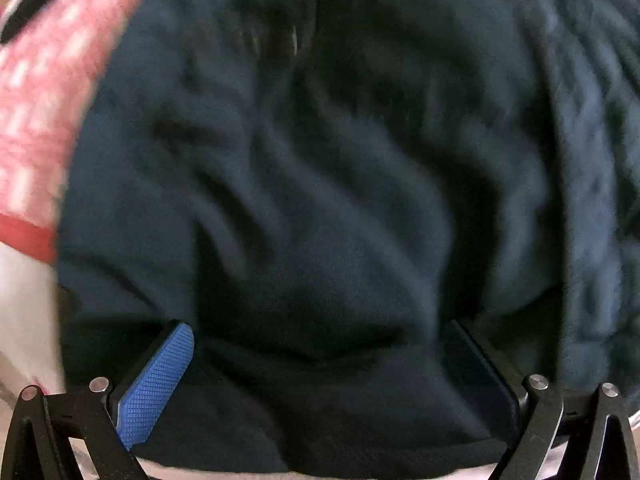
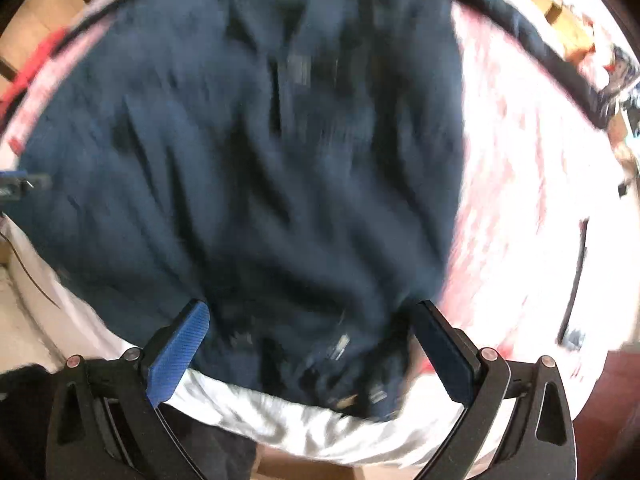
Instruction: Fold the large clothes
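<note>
A large dark navy garment (image 1: pixel 320 184) lies crumpled and spread over a bed and fills most of both views; it also shows in the right wrist view (image 2: pixel 256 168). My left gripper (image 1: pixel 320 340) is open, its blue-padded fingers (image 1: pixel 160 376) set wide just above the garment's near edge, with cloth between them but not pinched. My right gripper (image 2: pixel 312 320) is open too, fingers (image 2: pixel 180 352) wide over the garment's near hem. Both views are motion-blurred.
A pink and white patterned bedspread (image 2: pixel 520 200) lies under the garment, also at the left in the left wrist view (image 1: pixel 44 112). A white sheet edge (image 2: pixel 304 424) runs along the near side. A dark strap (image 2: pixel 576 280) lies at right. Wooden furniture (image 2: pixel 44 20) stands far left.
</note>
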`<action>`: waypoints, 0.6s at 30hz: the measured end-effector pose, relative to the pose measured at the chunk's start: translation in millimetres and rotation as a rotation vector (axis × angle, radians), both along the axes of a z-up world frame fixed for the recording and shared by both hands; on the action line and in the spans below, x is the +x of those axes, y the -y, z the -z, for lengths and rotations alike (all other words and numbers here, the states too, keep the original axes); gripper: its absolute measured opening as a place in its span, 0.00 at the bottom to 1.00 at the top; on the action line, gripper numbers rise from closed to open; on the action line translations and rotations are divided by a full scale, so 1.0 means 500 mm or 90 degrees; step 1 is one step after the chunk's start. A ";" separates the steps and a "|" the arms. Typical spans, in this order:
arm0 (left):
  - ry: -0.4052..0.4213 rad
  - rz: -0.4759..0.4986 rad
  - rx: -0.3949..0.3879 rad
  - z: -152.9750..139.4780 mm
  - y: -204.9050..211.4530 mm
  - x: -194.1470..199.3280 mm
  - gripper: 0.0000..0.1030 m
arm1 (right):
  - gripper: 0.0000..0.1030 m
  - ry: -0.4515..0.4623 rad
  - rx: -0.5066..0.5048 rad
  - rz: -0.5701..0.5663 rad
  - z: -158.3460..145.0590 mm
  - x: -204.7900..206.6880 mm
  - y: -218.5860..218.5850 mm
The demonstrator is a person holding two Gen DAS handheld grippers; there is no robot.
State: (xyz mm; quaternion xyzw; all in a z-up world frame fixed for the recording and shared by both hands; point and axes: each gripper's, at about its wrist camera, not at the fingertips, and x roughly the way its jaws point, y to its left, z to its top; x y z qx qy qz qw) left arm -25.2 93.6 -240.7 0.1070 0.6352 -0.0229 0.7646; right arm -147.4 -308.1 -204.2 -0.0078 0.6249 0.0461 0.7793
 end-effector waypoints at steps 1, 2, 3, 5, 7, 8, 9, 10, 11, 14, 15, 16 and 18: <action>0.020 0.003 -0.002 -0.033 0.014 0.013 1.00 | 1.00 0.025 -0.004 -0.012 -0.027 0.027 0.014; 0.042 0.007 -0.007 -0.068 0.031 0.029 1.00 | 1.00 0.047 -0.007 -0.024 -0.053 0.058 0.027; 0.064 0.011 -0.014 -0.103 0.049 0.050 1.00 | 1.00 0.079 -0.016 -0.041 -0.084 0.109 0.044; 0.120 0.034 -0.022 -0.183 0.102 0.118 1.00 | 1.00 0.124 -0.038 -0.067 -0.129 0.179 0.050; 0.160 0.054 -0.027 -0.229 0.137 0.163 1.00 | 1.00 0.169 -0.047 -0.084 -0.174 0.264 0.057; 0.183 0.063 -0.039 -0.258 0.160 0.209 1.00 | 1.00 0.182 -0.046 -0.082 -0.191 0.305 0.052; 0.196 0.064 -0.052 -0.275 0.162 0.243 1.00 | 1.00 0.195 -0.035 -0.073 -0.209 0.357 0.058; 0.208 0.066 -0.064 -0.298 0.171 0.290 1.00 | 1.00 0.202 -0.027 -0.068 -0.222 0.400 0.059; 0.220 0.069 -0.082 -0.322 0.194 0.351 1.00 | 1.00 0.210 -0.018 -0.066 -0.237 0.434 0.058; 0.209 0.094 -0.080 -0.330 0.222 0.438 1.00 | 1.00 0.223 -0.007 -0.079 -0.276 0.559 0.053; 0.206 0.118 -0.060 -0.329 0.239 0.470 1.00 | 1.00 0.231 -0.019 -0.089 -0.289 0.583 0.042; 0.210 0.141 -0.042 -0.331 0.259 0.504 1.00 | 1.00 0.246 -0.039 -0.107 -0.300 0.614 0.031; 0.214 0.169 -0.018 -0.337 0.285 0.569 1.00 | 1.00 0.264 -0.075 -0.125 -0.302 0.673 0.013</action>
